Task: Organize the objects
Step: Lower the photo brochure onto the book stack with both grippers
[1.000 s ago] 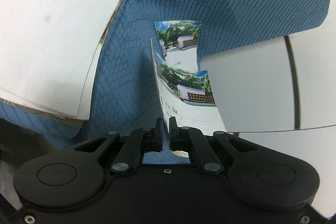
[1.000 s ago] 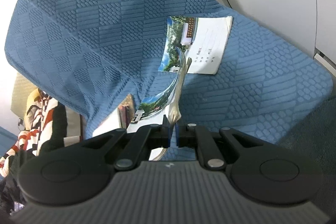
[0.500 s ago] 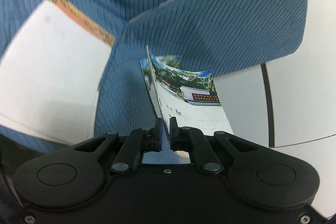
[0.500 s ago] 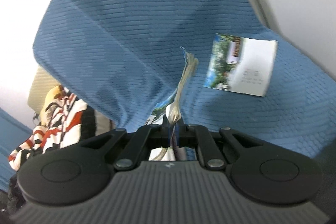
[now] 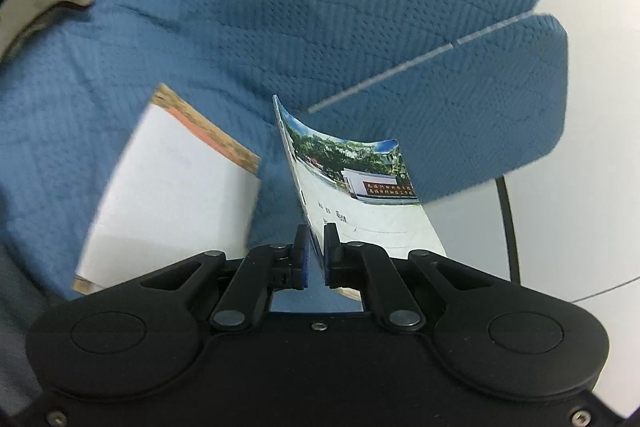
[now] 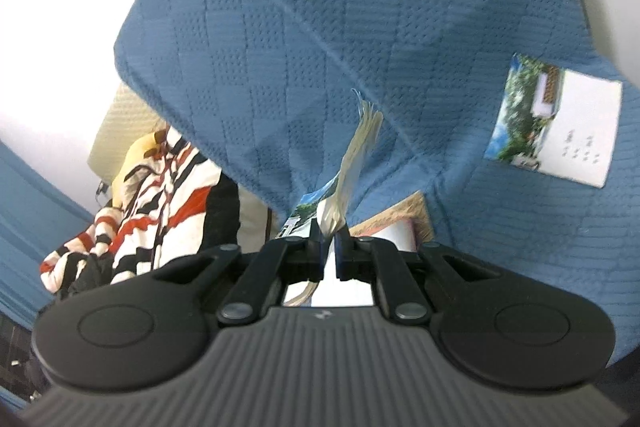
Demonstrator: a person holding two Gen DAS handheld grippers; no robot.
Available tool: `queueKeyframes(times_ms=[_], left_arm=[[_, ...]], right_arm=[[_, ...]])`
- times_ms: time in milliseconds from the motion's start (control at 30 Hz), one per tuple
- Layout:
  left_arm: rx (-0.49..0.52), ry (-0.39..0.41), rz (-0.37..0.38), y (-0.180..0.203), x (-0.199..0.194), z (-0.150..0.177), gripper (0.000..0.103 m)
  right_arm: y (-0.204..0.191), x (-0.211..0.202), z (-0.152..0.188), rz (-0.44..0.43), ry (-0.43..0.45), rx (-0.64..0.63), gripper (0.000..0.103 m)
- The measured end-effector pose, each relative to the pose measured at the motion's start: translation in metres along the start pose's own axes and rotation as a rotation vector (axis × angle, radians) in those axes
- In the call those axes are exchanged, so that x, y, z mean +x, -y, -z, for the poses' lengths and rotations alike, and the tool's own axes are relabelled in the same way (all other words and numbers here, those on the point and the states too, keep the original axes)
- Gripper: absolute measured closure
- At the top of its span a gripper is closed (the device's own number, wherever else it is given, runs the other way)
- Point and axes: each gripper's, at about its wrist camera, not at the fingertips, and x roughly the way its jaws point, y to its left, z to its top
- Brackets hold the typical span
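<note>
A: Where do the booklets stand?

B: 2 are off the blue quilted cover. The left tongs are pinched on the lower edge of 1 photo-cover booklet, which stands on edge and curls over to the right, clear of the fabric.

A: And the other hand?

B: The right tongs are clamped on a second booklet seen edge-on, its pages fanning a little at the top. A strip of the same tree-and-building cover shows just left of the grip.

A: So what is left lying?

B: In the right wrist view a third booklet with the matching cover lies flat on the cover, well off to the right. In the left wrist view a white pad with a brown cardboard edge lies on the fabric just beside the held booklet.

A: Any stack or tidy spot yet?

B: None that I can see. A striped red, white and black garment sits off to the left, and pale floor tiles show past the cover's edge. I'd judge this as partway: 2 items gathered, at least 2 to collect. The view is blurred, so there may be more I can't make out.
</note>
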Motion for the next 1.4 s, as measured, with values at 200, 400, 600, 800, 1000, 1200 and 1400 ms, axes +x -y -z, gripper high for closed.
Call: queueKeyframes(times_ms=[200, 400, 600, 800, 1000, 1200, 1400], left_arm=[[-0.021, 0.006, -0.055, -0.039, -0.008, -0.004, 0.097], [-0.030, -0.011, -0.108, -0.075, -0.003, -0.003, 0.097], [-0.004, -0.022, -0.171, -0.092, 0.007, 0.003, 0.100], [0.005, -0.043, -0.199, -0.102, 0.014, 0.007, 0.100], [0.000, -0.065, -0.224, -0.109, 0.024, 0.014, 0.100], [0.026, -0.074, -0.245, -0.106, 0.030, 0.021, 0.100], [0.066, -0.064, -0.250, -0.093, 0.029, 0.021, 0.095]], right_arm=[[-0.006, 0.035, 0.021, 0.021, -0.065, -0.005, 0.095], [-0.003, 0.064, 0.046, 0.065, -0.115, -0.009, 0.095], [0.006, 0.081, 0.068, 0.127, -0.134, -0.028, 0.095], [0.018, 0.088, 0.087, 0.169, -0.167, -0.026, 0.095], [0.029, 0.096, 0.102, 0.202, -0.192, -0.016, 0.095], [0.038, 0.103, 0.111, 0.227, -0.217, -0.005, 0.095], [0.045, 0.107, 0.115, 0.238, -0.233, 0.001, 0.093]])
